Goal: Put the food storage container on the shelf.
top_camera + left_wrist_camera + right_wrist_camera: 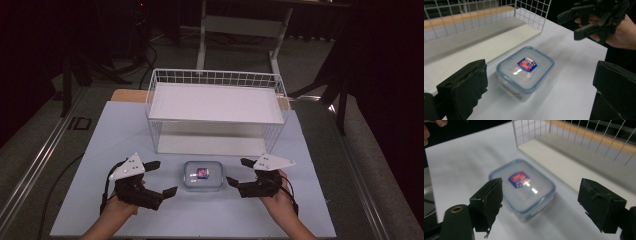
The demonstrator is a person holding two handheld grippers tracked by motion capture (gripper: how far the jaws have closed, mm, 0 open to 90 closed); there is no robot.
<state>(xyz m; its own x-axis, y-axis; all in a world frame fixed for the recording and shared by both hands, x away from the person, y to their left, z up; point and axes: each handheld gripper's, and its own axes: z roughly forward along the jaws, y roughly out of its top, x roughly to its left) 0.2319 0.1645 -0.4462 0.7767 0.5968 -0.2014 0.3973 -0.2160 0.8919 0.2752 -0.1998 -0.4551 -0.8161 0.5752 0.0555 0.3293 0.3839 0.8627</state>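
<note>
L gripper fingers wide apart, holding nothing. R gripper fingers apart too, nothing between. Clear lidded box sits on desk btwn both grippers, untouched, in front of wire basket.

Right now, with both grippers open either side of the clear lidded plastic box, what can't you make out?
- Clear plastic box with a blue-rimmed lid: contents unreadable in the left gripper view; the lid's glare and red-and-blue label cover them.
- Label wording: too small in the high view, blurred in the right gripper view.
- White wire shelf rack: its lower level is shadowed in the high view.
</note>
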